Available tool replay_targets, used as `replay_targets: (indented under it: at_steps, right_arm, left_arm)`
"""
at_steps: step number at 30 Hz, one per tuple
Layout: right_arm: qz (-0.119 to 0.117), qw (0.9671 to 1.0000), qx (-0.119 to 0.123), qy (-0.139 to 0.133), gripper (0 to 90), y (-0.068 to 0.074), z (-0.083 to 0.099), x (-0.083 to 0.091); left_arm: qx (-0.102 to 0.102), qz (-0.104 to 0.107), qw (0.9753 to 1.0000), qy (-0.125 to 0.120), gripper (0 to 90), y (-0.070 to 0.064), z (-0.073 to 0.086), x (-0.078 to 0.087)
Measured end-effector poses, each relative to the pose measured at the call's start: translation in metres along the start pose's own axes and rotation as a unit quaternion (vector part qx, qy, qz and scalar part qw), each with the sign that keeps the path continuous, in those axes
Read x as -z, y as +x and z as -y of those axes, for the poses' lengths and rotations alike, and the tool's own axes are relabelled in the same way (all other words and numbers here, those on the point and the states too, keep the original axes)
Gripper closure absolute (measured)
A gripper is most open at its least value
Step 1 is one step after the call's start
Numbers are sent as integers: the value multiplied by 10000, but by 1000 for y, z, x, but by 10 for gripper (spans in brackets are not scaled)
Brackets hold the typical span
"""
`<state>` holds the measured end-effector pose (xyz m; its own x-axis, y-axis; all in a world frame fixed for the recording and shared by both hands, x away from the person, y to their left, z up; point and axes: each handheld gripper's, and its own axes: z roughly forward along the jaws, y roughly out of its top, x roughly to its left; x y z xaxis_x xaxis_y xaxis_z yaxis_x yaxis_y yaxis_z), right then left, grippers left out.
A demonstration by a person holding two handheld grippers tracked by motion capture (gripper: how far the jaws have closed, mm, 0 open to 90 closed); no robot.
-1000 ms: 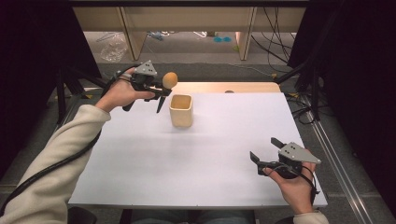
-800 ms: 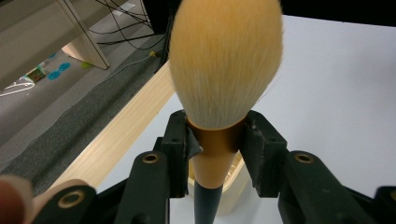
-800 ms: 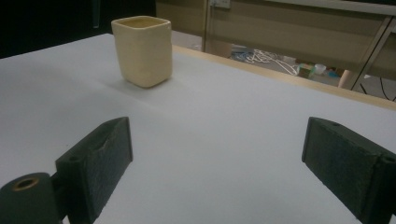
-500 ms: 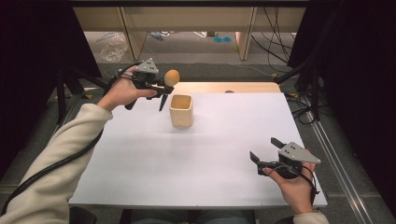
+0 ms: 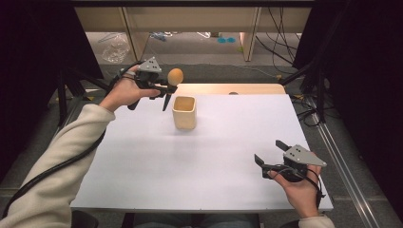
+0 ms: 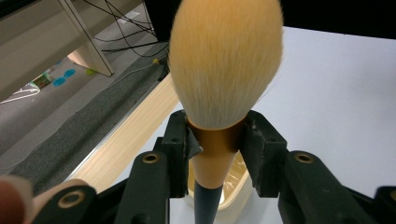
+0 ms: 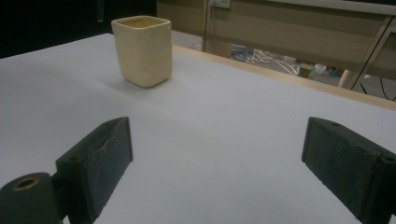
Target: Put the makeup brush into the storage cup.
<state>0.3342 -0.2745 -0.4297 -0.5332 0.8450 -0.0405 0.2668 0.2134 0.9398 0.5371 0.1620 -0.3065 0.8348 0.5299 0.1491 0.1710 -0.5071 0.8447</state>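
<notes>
I have the left gripper (image 5: 164,87) clamped on a makeup brush (image 5: 174,78), its 2 jaws closed against the gold ferrule just below the bristles. In the left gripper view the brush (image 6: 219,84) stands upright between the jaws, its fluffy orange-tan head above them and its dark handle dropping away beneath. Under the handle I see the rim of the cream cup (image 6: 233,184), so the brush hangs in the air just above and slightly behind the cup (image 5: 184,112), not touching it.

Against the frame from 1 second ago, I read a small shift: the brush head sits a little farther toward the cup's far left corner than it did, and the left hand (image 5: 124,90) has followed it. The cup stands where it stood, upright on the white desk (image 5: 209,156), toward the far edge.

My right gripper (image 5: 272,156) has not changed place: it rests well away from the cup, at the near right corner of the desk, held in the right hand (image 5: 297,187). Its jaws stand wide apart with nothing between them; the right gripper view shows bare desk in the gap and the cup (image 7: 142,44) far off to the upper left.
</notes>
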Motion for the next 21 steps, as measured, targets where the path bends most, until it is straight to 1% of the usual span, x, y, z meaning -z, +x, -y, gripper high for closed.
replay_targets:
  at_steps: [1, 3, 4, 5, 7, 8, 9, 10, 11, 12, 15, 17, 19, 21]
  right_arm:
    - [0, 10000, 0, 0, 98, 0, 0, 0]
    - [-19, 10000, -16, -53, 98, 0, 0, -1]
    - [2, 10000, -4, -69, 98, 0, 0, -1]
    - [-7, 10000, -1, 34, 98, 0, 0, 1]
    - [-6, 10000, 0, 34, 99, 0, 0, 0]
    - [26, 10000, -17, -87, 99, 0, 1, -2]
    - [28, 10000, -12, -91, 99, 0, 1, -2]
    - [-11, 10000, 6, 32, 99, 0, 0, 0]
    - [-14, 10000, 5, 30, 99, 0, 0, 0]
    - [17, 10000, -7, -87, 99, 0, 1, -2]
    - [26, 10000, -16, -90, 99, 0, 1, -2]
    - [-54, 9998, -32, -202, 99, 1, 1, -4]
    - [0, 10000, -10, -93, 99, 0, 0, -1]
    - [2, 10000, -7, -96, 99, 0, 0, -1]
  left_arm:
    - [-37, 10, 10000, 24, 647, 1, 0, 0]
    - [9, -12, 10000, -20, 647, 0, 0, 0]
    - [-16, -6, 10000, 19, 647, 0, 0, 0]
    - [10, -35, 10000, -17, 647, 0, -1, 0]
    - [13, -11, 10000, -42, 647, 0, -1, 0]
    - [11, -13, 10000, -39, 647, 0, -1, 0]
    - [12, -11, 10000, -34, 647, 0, -2, 0]
    - [11, -16, 10000, -34, 647, 0, -2, 0]
    - [8, -18, 10000, -36, 647, 0, -2, 0]
    - [3, -49, 10000, -34, 647, 0, -3, 1]
    - [2, -28, 10000, -63, 647, 0, -3, 1]
    - [-9, -32, 10000, -51, 647, -1, -4, 1]
    - [-45, -30, 10000, -28, 647, 0, -5, 1]
    - [-18, -47, 10000, -21, 647, -1, -5, 1]
